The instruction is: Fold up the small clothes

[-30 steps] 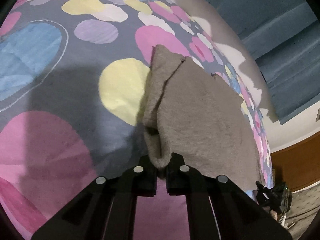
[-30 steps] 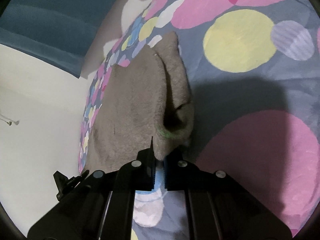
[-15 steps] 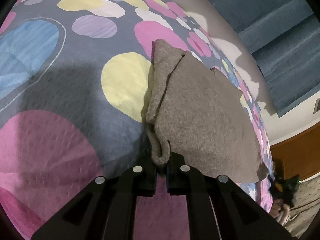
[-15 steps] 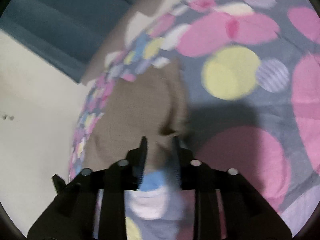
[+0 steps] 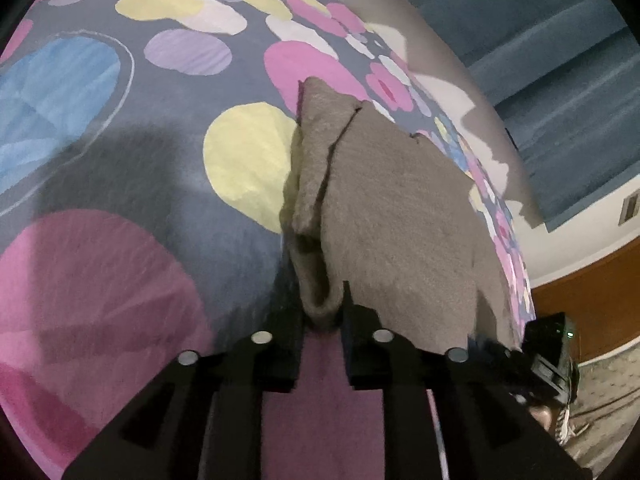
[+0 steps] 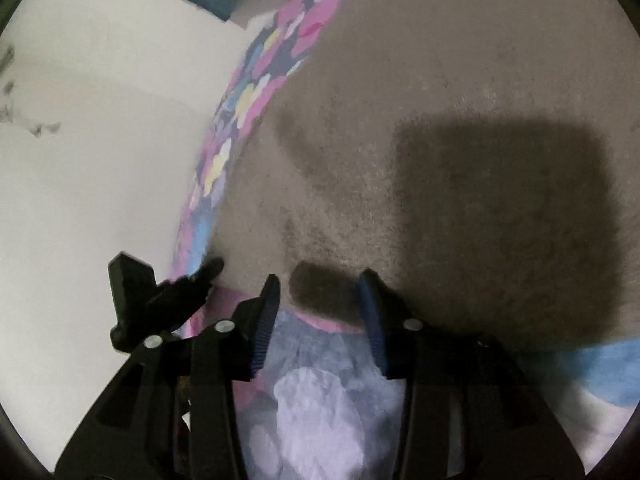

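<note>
Both grippers, left gripper opening around the grey cloth's fold, right gripper spread, empty.

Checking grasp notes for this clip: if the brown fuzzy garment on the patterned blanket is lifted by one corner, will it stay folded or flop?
The brown garment would probably flop: its folded edge already sags into a soft loop between the opening left tongs. It looks light, lying thin on the patterned blanket. The fuzzy nap likely grips rather than slips.
</note>
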Tool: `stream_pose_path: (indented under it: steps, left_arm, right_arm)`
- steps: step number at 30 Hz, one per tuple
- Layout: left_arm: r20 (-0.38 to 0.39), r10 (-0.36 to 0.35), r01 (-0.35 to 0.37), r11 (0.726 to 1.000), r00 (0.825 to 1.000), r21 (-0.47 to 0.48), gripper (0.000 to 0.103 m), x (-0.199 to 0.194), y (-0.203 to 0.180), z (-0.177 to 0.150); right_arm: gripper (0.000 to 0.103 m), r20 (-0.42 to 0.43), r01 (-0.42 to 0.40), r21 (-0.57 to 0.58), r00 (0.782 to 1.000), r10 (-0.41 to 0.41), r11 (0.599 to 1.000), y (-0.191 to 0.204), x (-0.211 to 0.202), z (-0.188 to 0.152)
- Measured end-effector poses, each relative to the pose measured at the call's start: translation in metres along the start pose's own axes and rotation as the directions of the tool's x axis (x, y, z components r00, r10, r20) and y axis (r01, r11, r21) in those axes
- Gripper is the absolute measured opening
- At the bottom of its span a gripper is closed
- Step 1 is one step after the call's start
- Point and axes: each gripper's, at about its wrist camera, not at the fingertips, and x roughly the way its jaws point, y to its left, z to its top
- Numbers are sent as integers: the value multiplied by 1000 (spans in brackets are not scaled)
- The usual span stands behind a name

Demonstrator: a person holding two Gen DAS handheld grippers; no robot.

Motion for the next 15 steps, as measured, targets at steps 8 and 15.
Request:
stream_pose_path:
  steps: [8,15]
  left_arm:
    - [49,-8,4,998,999,68,59,-21,-5,20]
    - [-34,-17,20,998,999,65,59,30,4,59]
  right_arm:
    - [35,-2,1,-19,1000,-1,1000,-1,-6,2]
    - [47,29,10,-67,1000,-8,998,21,-9,8]
